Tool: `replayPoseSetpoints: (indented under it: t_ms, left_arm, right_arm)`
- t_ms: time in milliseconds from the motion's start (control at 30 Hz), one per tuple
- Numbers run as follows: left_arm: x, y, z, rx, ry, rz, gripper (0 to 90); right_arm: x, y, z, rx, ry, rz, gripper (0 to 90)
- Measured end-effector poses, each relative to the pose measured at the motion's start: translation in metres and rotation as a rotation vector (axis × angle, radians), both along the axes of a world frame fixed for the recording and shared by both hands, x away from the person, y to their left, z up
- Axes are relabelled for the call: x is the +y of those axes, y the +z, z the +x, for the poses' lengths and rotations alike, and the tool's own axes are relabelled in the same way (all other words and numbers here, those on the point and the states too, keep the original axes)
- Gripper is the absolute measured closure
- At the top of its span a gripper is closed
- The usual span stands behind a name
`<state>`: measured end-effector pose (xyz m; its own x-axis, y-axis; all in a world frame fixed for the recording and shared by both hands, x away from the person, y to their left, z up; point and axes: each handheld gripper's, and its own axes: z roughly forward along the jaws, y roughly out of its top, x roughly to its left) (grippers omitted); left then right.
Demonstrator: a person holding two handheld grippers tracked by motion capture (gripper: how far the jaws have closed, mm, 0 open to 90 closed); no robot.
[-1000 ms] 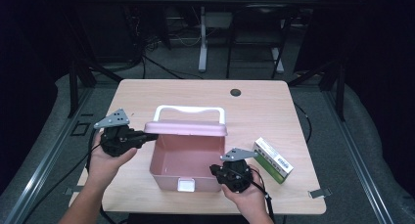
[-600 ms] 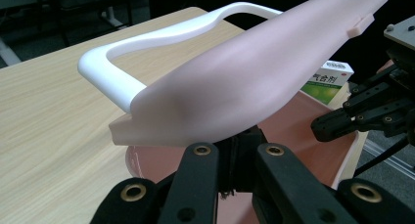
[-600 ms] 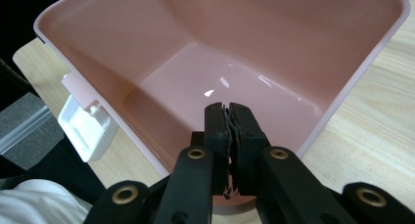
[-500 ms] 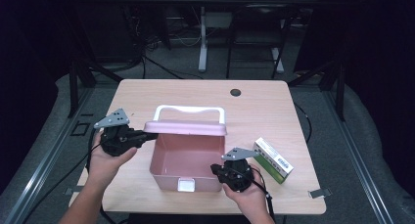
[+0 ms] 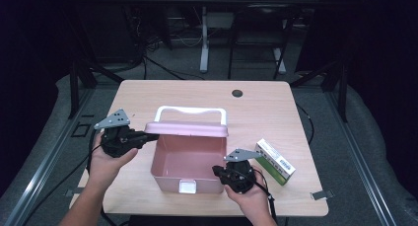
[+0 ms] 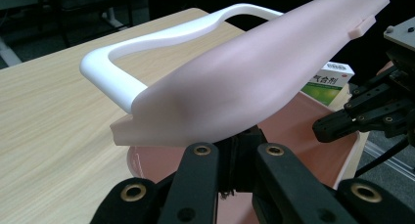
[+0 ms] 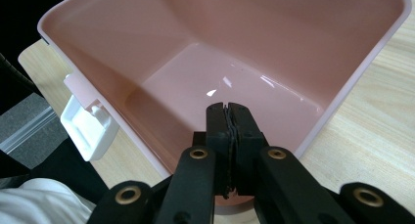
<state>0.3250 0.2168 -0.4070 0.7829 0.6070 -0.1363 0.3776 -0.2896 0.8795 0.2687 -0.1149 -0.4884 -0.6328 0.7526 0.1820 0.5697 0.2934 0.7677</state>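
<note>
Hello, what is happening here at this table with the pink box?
A person works with a gripper in each hand. The left gripper is shut on the edge of the lid of the pink box and holds it raised, so the box stands open and empty. The right gripper is shut, with nothing between its jaws, over the box's near right corner. A green and white carton lies on the table to the right of the box.

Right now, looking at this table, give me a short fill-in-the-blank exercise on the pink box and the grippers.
1. The left gripper is shut on the box's ____.
2. The inside of the pink box is ____.
3. The medicine carton lies on the table, outside the box, nearest the ____ gripper.
4. The handle on the lid is coloured ____.

Missing words: lid; empty; right; white
</note>
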Motion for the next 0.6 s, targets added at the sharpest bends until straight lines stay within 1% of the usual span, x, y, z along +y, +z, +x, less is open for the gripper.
replayPoseSetpoints:
  t_ms: [233,267,333,467,533,600]
  left_arm:
    - [0.001,0.001,0.004,-0.009,0.006,-0.003,89.7]
    - [0.001,0.001,0.005,-0.007,0.012,-0.009,89.7]
    - [0.001,0.001,0.007,-0.004,0.013,-0.004,89.7]
    - [0.0,-0.001,0.009,-0.012,0.02,-0.011,89.7]
    - [0.0,-0.002,0.011,-0.013,0.021,-0.007,89.7]
    - [0.0,-0.003,0.013,-0.008,0.024,-0.012,89.7]
  right_arm:
    - [0.0,0.0,0.0,0.0,0.0,0.0,88.6]
    - [0.0,0.0,0.0,-0.001,-0.002,0.0,88.7]
    - [0.0,0.0,0.0,0.0,-0.001,0.0,88.7]
    - [0.0,0.0,0.0,0.0,-0.001,0.001,88.8]
    - [0.0,0.0,0.0,0.002,0.0,0.004,88.8]
    - [-0.001,0.0,0.0,0.003,0.001,0.007,88.8]
